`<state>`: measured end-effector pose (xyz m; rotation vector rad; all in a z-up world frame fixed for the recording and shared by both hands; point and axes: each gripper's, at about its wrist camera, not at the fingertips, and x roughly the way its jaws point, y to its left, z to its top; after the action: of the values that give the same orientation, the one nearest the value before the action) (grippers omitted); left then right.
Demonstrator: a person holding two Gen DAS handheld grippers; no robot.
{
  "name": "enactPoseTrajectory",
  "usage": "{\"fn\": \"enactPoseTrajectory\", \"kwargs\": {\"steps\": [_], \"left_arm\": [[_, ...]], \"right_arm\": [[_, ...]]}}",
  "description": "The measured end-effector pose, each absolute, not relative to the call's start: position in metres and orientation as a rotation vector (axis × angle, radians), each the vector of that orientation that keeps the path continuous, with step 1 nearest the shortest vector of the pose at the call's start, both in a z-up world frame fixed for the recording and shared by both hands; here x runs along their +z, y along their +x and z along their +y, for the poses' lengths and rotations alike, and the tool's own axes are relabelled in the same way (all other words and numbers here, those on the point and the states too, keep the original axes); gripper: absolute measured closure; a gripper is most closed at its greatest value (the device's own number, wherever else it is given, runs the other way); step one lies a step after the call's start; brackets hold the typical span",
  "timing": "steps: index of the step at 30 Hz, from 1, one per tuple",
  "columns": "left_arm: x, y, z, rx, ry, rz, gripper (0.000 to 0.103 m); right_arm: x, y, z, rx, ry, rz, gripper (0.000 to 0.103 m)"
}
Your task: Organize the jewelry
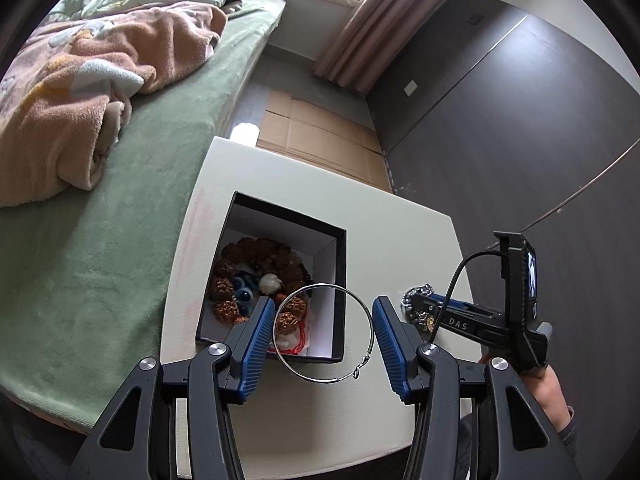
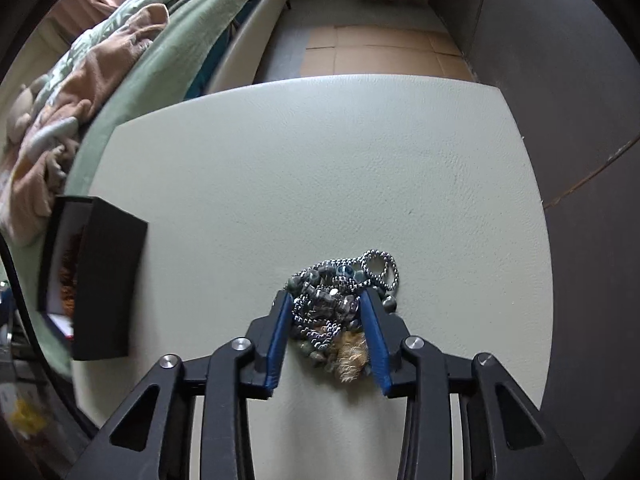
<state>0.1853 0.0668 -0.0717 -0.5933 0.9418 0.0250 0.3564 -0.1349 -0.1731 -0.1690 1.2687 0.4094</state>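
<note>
Two hand-held grippers: my left [image 1: 323,334] spread around the silver hoop [image 1: 324,333]; my right [image 2: 329,332] spread astride the jewelry pile [image 2: 338,304].

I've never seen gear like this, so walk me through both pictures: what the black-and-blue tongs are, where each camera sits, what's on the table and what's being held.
These are hand-held grippers, one per hand, each with a camera looking along its two blue-padded fingers.

The left camera shows the left gripper open around a thin silver hoop, which seems to span its pads above a black box of brown bead bracelets. The right gripper appears at the side.

The right camera shows the right gripper with its fingers straddling a pile of beaded chains on the pale table, not clearly clamped. A bed stands beside the table.
</note>
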Motion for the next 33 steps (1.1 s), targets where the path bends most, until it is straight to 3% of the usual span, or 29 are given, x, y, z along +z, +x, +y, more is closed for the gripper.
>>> {"fn": "enactPoseTrajectory", "kwargs": {"steps": [6,7,8,9,18,19,21,23,33], "left_arm": [[-0.068,0.183,0.07,0.021,-0.595,0.93,0.051],[-0.067,0.183,0.071,0.023,-0.595,0.927,0.051],[-0.066,0.182,0.072,0.026,-0.597,0.925,0.051],[-0.066,0.181,0.073,0.028,-0.599,0.924,0.051],[-0.072,0.178,0.074,0.028,-0.607,0.933,0.051],[-0.073,0.178,0.074,0.026,-0.607,0.936,0.051],[-0.075,0.178,0.074,0.024,-0.608,0.94,0.051],[-0.076,0.178,0.075,0.025,-0.609,0.942,0.051],[-0.087,0.18,0.077,0.025,-0.633,0.958,0.051]], "right_arm": [[-0.17,0.36,-0.14,0.436,-0.147,1.271,0.074],[-0.168,0.359,-0.142,0.431,-0.15,1.263,0.08],[-0.165,0.36,-0.145,0.432,-0.144,1.25,0.095],[-0.163,0.361,-0.148,0.439,-0.132,1.25,0.102],[-0.15,0.354,-0.14,0.453,-0.194,1.224,0.102],[-0.153,0.356,-0.137,0.458,-0.205,1.249,0.102],[-0.159,0.358,-0.134,0.471,-0.211,1.289,0.091],[-0.162,0.357,-0.134,0.457,-0.22,1.288,0.058],[-0.173,0.36,-0.128,0.433,-0.286,1.293,0.053]]}}
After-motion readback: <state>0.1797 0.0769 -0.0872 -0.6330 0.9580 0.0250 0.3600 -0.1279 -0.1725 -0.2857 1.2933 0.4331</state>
